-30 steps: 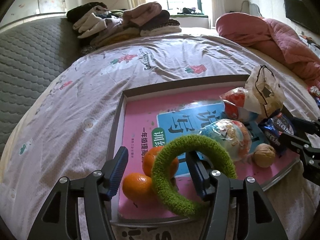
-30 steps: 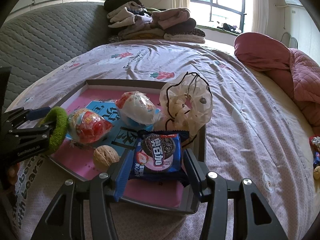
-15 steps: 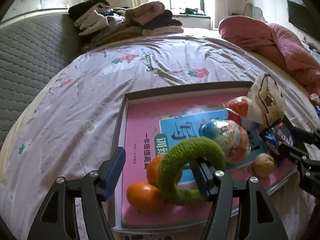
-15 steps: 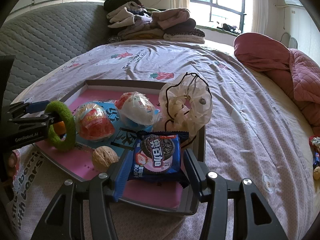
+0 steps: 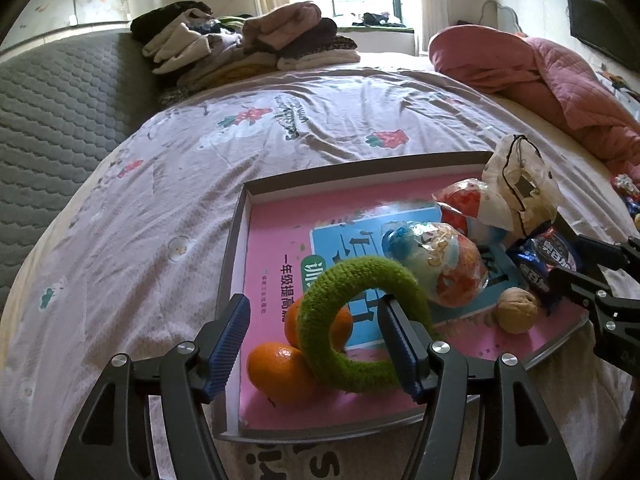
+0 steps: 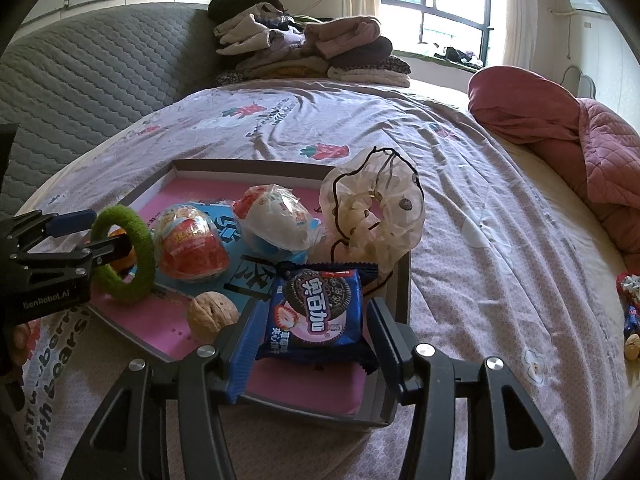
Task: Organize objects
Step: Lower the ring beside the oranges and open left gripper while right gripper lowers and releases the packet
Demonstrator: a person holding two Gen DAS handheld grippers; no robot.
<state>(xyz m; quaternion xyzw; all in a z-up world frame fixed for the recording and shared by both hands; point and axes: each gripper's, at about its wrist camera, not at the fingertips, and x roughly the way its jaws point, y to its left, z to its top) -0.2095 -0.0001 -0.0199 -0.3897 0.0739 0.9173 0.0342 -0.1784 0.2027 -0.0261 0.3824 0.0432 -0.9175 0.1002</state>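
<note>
The left gripper had been widening over the last second, and its jaws now stood well apart, clamped on nothing. Its left finger sat clear over the tray's near-left rim, with a gap between it and the green knitted ring. The ring had gone from lying flat to standing nearly upright, threaded over the right finger and leaning on the two oranges between the fingers. I judged this a release in hand: the ring was already inside the tray but hooked on that finger, so the gripper would have to back out without dragging it.

Beyond that finger lay two wrapped toy eggs and a walnut.

The right gripper had not changed: its fingers were clamped on the blue cookie packet, held over the tray's near-right corner.
</note>
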